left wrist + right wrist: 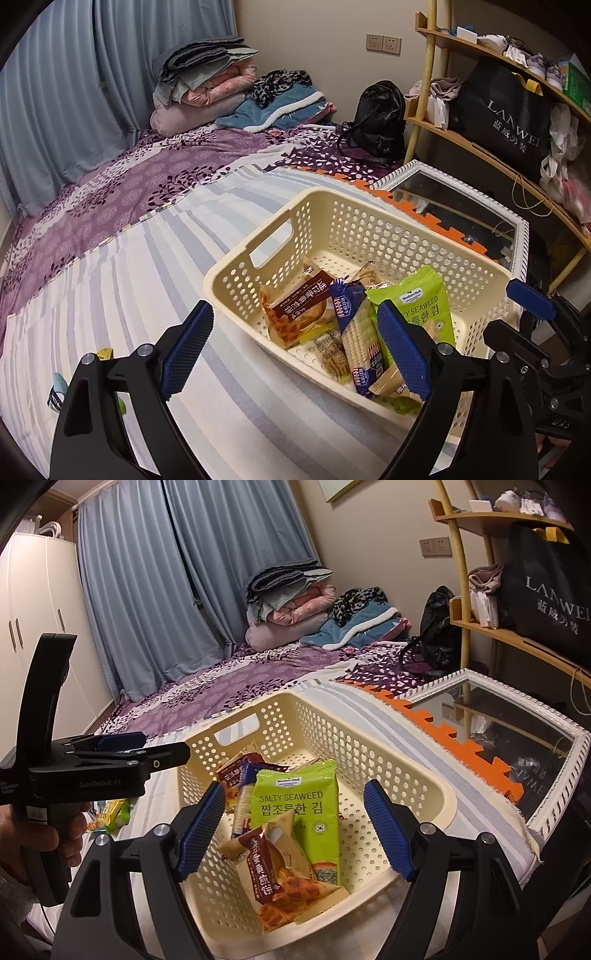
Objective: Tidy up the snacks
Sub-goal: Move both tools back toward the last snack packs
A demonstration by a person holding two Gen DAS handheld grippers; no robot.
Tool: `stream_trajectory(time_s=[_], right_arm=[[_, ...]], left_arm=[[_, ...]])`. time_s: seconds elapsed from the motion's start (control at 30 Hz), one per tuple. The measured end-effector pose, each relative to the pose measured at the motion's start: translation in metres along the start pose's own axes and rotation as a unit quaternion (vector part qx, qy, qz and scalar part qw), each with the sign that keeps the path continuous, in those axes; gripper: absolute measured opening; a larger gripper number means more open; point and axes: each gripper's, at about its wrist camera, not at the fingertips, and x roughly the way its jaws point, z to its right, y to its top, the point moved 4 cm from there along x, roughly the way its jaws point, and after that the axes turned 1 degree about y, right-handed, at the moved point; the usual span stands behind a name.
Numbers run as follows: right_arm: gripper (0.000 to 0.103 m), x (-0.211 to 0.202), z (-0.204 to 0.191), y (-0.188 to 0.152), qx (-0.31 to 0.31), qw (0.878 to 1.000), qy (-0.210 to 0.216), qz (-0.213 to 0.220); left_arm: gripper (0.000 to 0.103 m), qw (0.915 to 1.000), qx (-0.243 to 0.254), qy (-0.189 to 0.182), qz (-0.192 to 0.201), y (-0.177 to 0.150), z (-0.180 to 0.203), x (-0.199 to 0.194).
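Both claws stand apart with nothing clamped: your left claw (pixel 295 350) hangs over the near-left corner of the basket, your right claw (pixel 295 827) over its near side, each with 2 blue pads spread wide and bare.

Going by size, the bed (pixel 155 192) fills the view, a purple floral cover at the far end and a striped sheet under the basket. A framed mirror (pixel 480 206) lies flat beside the bed on the right, next to an orange mat edge.

Your cream basket (pixel 406 775) sits on the striped sheet near the bed's right edge. Inside it, the green seaweed pack (pixel 295 812) leans upright near the middle. A waffle packet (pixel 280 871) lies tilted in front of it, against the near wall. A blue cracker pack (pixel 360 332) stands beside the seaweed on its left, and a brown packet (pixel 299 302) rests further left.

Outside the basket, a small green-yellow snack (pixel 116 812) lies on the sheet to its left, below your left claw in the right wrist view.
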Motion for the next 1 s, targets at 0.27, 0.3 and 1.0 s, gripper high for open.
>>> stream_trajectory(time_s=[0.27,0.3,1.0], right_arm=[[0.077,0.001,-0.023,0.0,-0.017,1.0,0.016,-0.004],[0.077,0.001,-0.027,0.0,-0.021,1.0,0.018,-0.005],[0.077,0.016,-0.127,-0.006,-0.094,0.991,0.084,-0.036]], left_arm=[[0.092,0.9998,-0.014,0.013,0.005,-0.008,-0.017,-0.009],[0.092,0.9997,-0.018,0.014,0.005,-0.009,-0.021,-0.011],[0.093,0.9913,-0.12,0.05,0.024,-0.053,-0.112,-0.056]])
